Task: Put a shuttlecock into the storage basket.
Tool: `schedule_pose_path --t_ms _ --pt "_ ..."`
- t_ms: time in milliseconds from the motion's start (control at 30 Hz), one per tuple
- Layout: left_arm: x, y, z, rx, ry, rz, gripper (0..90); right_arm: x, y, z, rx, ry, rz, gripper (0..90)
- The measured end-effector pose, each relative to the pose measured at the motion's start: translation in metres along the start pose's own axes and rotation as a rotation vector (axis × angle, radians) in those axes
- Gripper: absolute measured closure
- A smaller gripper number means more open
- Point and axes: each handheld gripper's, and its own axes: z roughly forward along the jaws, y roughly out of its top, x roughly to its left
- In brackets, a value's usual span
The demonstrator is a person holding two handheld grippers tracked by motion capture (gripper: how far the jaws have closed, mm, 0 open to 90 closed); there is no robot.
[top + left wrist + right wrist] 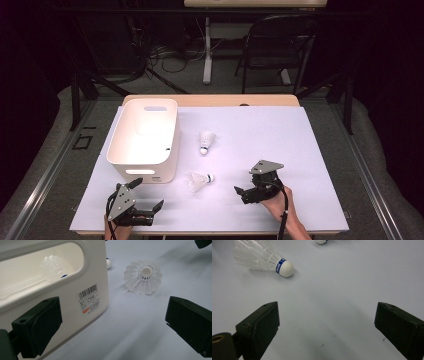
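Note:
Two white shuttlecocks lie on the pale sheet: a near shuttlecock (199,181) on its side and a far shuttlecock (206,141) beyond it. Left of them stands a white bin (145,137). My left gripper (147,194) is open at the front edge, just in front of the bin. In the left gripper view, the bin (92,270) is close on the left; a third shuttlecock (53,266) shows inside through its handle slot, and the near shuttlecock (143,277) lies ahead. My right gripper (246,182) is open and empty, right of the near shuttlecock (262,257), whose cork points towards it.
The pale sheet (280,135) covers a wooden table and is bare at the right. A black chair (277,45) and a desk leg (207,50) stand on the floor beyond the table. A barcode label (88,298) is stuck on the bin's near wall.

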Motion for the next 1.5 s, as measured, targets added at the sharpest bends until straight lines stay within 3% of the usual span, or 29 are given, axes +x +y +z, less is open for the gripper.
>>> schedule_pose_path --t_ms 200,633,933,1100,1367,1500 --pt "-0.004 0.002 0.004 0.022 -0.032 0.003 0.6 -0.005 -0.008 -0.007 -0.014 -0.013 0.029 5.4" --pt "-0.012 0.012 0.012 0.051 -0.094 -0.003 1.4 -0.006 -0.017 -0.010 -0.006 -0.030 0.028 5.5" --pt "-0.024 0.021 0.028 0.078 -0.175 -0.008 1.7 -0.008 -0.019 -0.006 0.008 -0.024 0.019 5.6" --pt "-0.030 0.024 0.037 0.099 -0.194 -0.014 1.6 -0.009 -0.019 -0.007 0.007 -0.022 0.015 5.8" --pt "-0.040 0.030 0.051 0.145 -0.220 0.013 3.2 -0.010 -0.019 -0.007 0.000 -0.016 0.018 5.8" --pt "-0.047 0.035 0.059 0.166 -0.213 -0.009 2.3 -0.009 -0.019 -0.007 0.007 -0.011 0.015 5.8"
